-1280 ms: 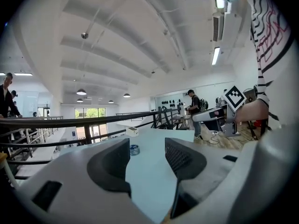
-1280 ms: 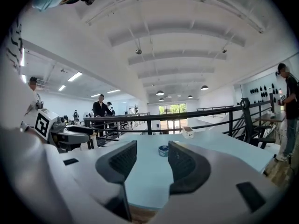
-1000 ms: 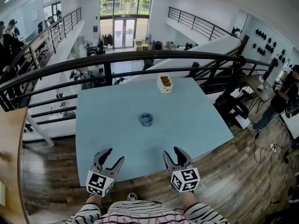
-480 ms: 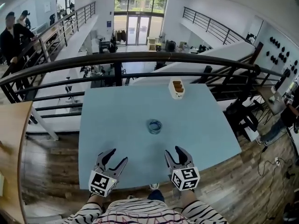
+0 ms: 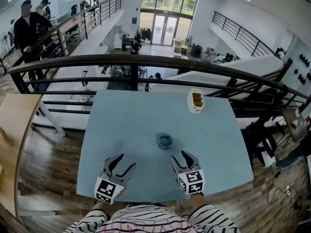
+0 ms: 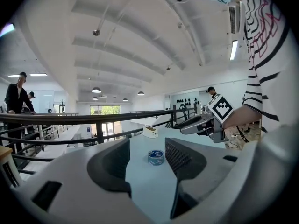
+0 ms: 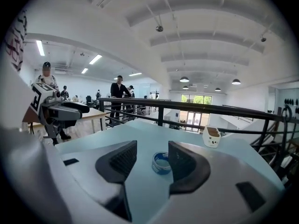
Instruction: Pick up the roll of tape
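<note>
A small blue roll of tape (image 5: 164, 141) lies flat near the middle of the pale blue table (image 5: 121, 125). My left gripper (image 5: 122, 163) hovers open over the table's near edge, left of the roll and short of it. My right gripper (image 5: 182, 158) is open too, just short of the roll and slightly right of it. In the left gripper view the tape roll (image 6: 156, 157) shows ahead between the jaws, with the right gripper (image 6: 196, 123) off to the right. In the right gripper view the tape roll (image 7: 161, 163) sits ahead between the jaws, nearer the right one.
A small white container (image 5: 196, 101) stands at the table's far right. A dark curved railing (image 5: 146, 59) runs behind the far edge, over a drop to a lower floor. People (image 5: 29, 30) stand at the far left. A wooden tabletop (image 5: 12, 130) lies left.
The view has shifted, so the table now sits lower and more central. Both grippers have come forward over the near edge, closer to the tape roll. Both stay open.
</note>
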Tool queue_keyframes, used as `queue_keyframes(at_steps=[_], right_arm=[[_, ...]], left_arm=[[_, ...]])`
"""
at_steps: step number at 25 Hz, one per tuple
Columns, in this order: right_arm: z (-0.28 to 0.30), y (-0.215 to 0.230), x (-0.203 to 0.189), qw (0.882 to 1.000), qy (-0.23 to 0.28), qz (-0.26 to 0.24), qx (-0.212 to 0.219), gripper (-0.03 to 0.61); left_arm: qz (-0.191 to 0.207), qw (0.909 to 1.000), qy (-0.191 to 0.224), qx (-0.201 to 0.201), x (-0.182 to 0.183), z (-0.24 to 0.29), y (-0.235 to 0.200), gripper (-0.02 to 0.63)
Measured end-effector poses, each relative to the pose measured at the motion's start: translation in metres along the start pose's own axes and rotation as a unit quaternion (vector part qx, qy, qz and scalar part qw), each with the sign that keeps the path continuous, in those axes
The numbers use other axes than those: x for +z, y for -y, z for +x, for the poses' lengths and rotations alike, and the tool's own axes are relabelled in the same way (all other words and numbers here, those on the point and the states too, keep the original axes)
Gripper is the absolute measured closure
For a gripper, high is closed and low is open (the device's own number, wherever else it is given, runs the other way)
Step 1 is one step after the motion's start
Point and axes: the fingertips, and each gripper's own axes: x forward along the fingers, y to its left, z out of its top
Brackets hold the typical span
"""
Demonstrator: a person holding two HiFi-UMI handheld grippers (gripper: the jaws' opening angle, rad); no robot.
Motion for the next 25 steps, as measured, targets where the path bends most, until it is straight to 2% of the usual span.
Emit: queue_keyframes(at_steps=[6, 12, 15, 19, 25], right_arm=[[0.045, 0.018, 0.0, 0.997, -0.034, -0.053, 0.055, 0.376], [0.087, 0.025, -0.015, 0.985, -0.081, -0.111, 0.105, 0.369], [0.105, 0.02, -0.026, 0.971, -0.114, -0.164, 0.132, 0.357], [0.127, 0.014, -0.052, 0.943, -0.156, -0.245, 0.164, 0.357], [0.153, 0.007, -0.091, 0.912, -0.208, -0.289, 0.202, 0.357]], left_arm=[[-0.01, 0.9993, 0.0, 0.036, 0.002, 0.018, -0.008, 0.4], [-0.024, 0.997, -0.007, 0.073, -0.005, 0.026, -0.016, 0.4], [-0.027, 0.9959, -0.01, 0.086, -0.006, 0.03, -0.017, 0.4], [-0.032, 0.9948, -0.014, 0.096, -0.011, 0.036, -0.015, 0.4], [-0.037, 0.9936, -0.027, 0.103, -0.016, 0.037, -0.013, 0.4]])
